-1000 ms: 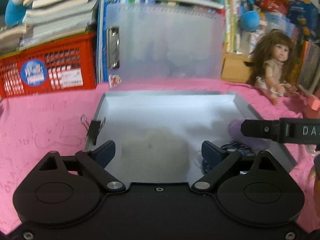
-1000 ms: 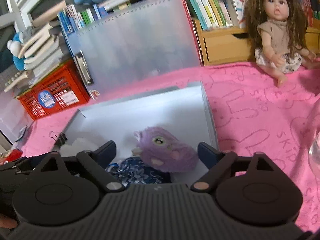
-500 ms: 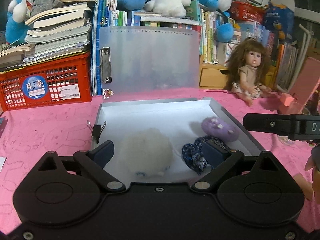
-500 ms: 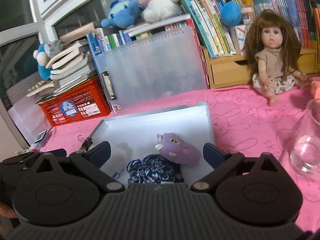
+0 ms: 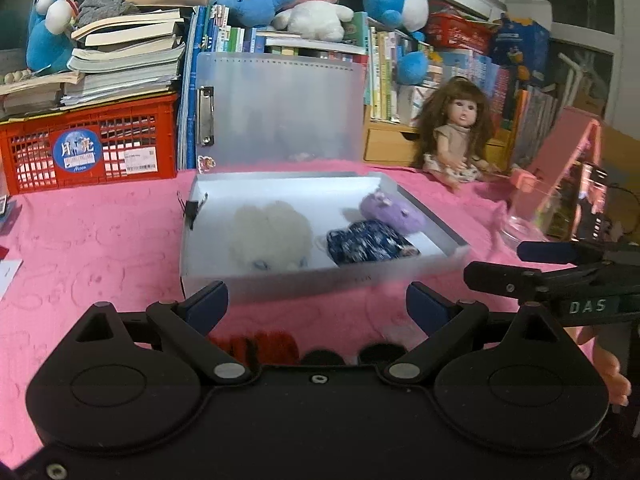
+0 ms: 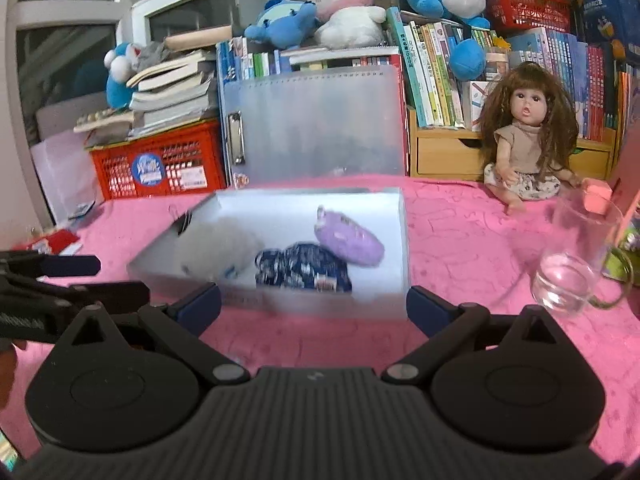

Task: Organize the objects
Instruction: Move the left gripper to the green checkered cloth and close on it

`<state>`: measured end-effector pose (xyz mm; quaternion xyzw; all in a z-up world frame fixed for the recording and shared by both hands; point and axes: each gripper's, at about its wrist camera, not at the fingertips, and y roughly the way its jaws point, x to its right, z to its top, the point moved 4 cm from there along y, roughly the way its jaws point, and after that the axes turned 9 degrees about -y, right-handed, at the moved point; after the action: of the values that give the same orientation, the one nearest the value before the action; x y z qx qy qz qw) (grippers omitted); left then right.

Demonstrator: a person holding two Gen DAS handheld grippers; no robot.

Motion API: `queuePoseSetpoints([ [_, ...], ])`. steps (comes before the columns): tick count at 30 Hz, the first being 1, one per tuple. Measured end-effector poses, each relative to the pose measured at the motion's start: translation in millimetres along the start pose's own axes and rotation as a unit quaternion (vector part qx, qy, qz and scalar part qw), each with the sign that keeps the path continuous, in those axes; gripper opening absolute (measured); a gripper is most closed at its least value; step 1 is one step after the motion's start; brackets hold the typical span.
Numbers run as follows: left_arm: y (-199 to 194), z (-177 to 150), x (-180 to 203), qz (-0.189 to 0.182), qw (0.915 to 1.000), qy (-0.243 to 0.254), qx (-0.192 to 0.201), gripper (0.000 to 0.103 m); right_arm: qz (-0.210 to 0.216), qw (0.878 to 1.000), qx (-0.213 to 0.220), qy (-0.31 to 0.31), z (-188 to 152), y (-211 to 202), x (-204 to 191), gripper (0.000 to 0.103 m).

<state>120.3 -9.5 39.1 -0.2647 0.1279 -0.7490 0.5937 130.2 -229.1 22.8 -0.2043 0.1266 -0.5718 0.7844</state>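
The pink tablecloth (image 5: 100, 240) is spread beneath both grippers and extends ahead of them to the shelving. A white shallow box (image 5: 424, 272) is positioned on the cloth directly ahead of the left gripper (image 5: 316, 302), just beyond its fingertips, and ahead of the right gripper (image 6: 314, 304) as well. Three items are contained in the box: a white fluffy toy (image 5: 272, 236) at the near left, a dark blue patterned pouch (image 5: 368, 244) to its right, and a purple plush (image 5: 392, 214) behind the pouch, touching it. A black binder clip (image 5: 192, 210) is attached to the box's left wall.

The left gripper's jaws are spread wide, with nothing between them. The right gripper's jaws are likewise spread to full width and empty; an opening movement has just been completed. Both grippers are held clear of the box.

A clear glass (image 6: 576, 264) is located ahead and to the right of the right gripper. A doll (image 6: 524, 148) is seated farther behind it.
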Motion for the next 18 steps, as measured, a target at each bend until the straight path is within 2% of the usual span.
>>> queuePoseSetpoints([
  [8, -24.7, -31.0, 1.4, -0.024, 0.9994, -0.01, -0.024, 0.096, -0.029, 0.999, -0.014, -0.023, -25.3, -19.7, 2.9, 0.103],
  [18, -27.4, -62.5, 23.3, -0.054, 0.9972, 0.009, -0.051, 0.094, -0.027, 0.999, -0.028, -0.03, -41.7, -28.2, 0.7, 0.103],
])
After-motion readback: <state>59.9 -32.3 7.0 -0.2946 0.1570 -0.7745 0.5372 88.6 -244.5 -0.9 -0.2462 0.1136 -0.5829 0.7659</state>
